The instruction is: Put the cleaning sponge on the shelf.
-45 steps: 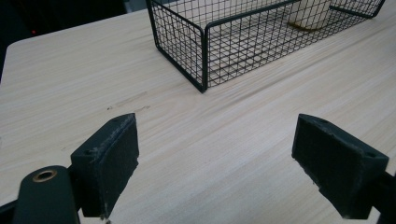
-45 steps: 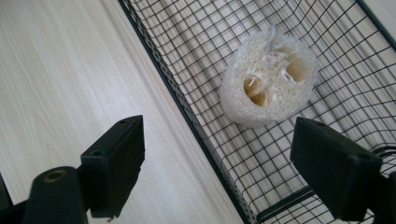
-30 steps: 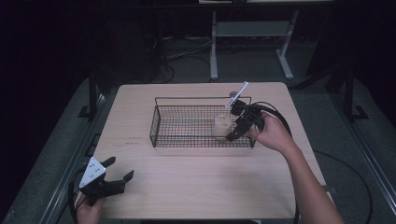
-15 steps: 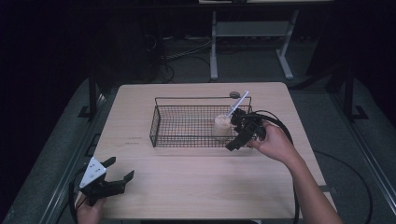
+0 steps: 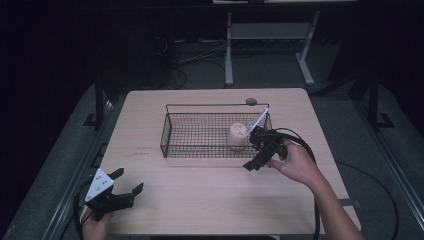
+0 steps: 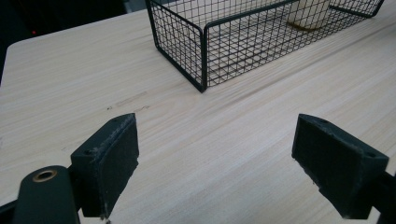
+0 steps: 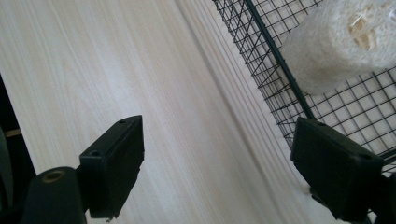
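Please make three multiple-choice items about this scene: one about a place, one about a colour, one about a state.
1. Where is the pale loofah-like piece?
A. inside the wire basket, at its right end
B. on the table beside the basket
C. in the left gripper

2. What colour is the basket's wire?
A. white
B. black
C. red

3. How is the right gripper?
A. shut on the piece
B. shut and empty
C. open and empty

Answers:
1 A, the mesh walls surround it in the high view.
2 B, the right gripper view shows dark wire.
3 C, its jaws stand wide apart over bare table.
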Motion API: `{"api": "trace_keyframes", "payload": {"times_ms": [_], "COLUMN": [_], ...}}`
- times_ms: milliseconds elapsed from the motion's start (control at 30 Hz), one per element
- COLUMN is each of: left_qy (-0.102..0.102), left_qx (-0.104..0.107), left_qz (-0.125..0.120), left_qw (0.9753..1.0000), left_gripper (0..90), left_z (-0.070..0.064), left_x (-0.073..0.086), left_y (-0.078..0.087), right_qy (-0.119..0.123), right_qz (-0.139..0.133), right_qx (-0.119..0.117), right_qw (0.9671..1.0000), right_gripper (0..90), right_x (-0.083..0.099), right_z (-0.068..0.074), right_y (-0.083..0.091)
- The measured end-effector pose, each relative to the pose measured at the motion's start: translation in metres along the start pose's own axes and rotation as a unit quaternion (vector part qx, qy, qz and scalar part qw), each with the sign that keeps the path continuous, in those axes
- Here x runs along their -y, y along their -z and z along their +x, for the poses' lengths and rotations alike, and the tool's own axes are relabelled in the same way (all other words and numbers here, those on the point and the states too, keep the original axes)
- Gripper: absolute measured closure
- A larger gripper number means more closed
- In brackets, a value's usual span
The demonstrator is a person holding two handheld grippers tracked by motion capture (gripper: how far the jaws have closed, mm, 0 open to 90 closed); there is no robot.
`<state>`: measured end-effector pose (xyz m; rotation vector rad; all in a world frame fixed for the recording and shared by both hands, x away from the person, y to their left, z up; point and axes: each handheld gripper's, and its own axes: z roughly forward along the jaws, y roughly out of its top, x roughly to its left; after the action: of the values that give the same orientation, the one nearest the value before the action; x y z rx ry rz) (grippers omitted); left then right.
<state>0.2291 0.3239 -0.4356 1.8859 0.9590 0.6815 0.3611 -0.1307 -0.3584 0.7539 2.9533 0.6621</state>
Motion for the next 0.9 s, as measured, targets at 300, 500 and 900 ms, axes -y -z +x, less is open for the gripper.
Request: {"api": "trace_keyframes", "payload": {"times_ms": [300, 500, 900], "left_qy": [0.001, 0.001, -0.002], "left_qx": [-0.001, -0.001, -0.002], "left_qz": [0.0, 0.0, 0.004], "left_qw": [1.0, 1.0, 1.0], "left_gripper": [13.9, 14.0, 13.9], "left_z": [0.0, 0.001, 0.001], "left_x": [0.0, 0.001, 0.0], "left_y": [0.0, 0.0, 0.0], "right_qy": [-0.004, -0.007, -0.011], "right_qz": [0.004, 0.001, 0.002], "right_qx": [-0.003, -0.005, -0.012], "right_qw": [1.0, 1.0, 0.9999], "right_gripper": [16.9, 16.9, 16.9], "right_x": [0.014, 0.023, 0.039], "right_z": [0.003, 0.006, 0.014], "right_y": [-0.003, -0.005, -0.013]}}
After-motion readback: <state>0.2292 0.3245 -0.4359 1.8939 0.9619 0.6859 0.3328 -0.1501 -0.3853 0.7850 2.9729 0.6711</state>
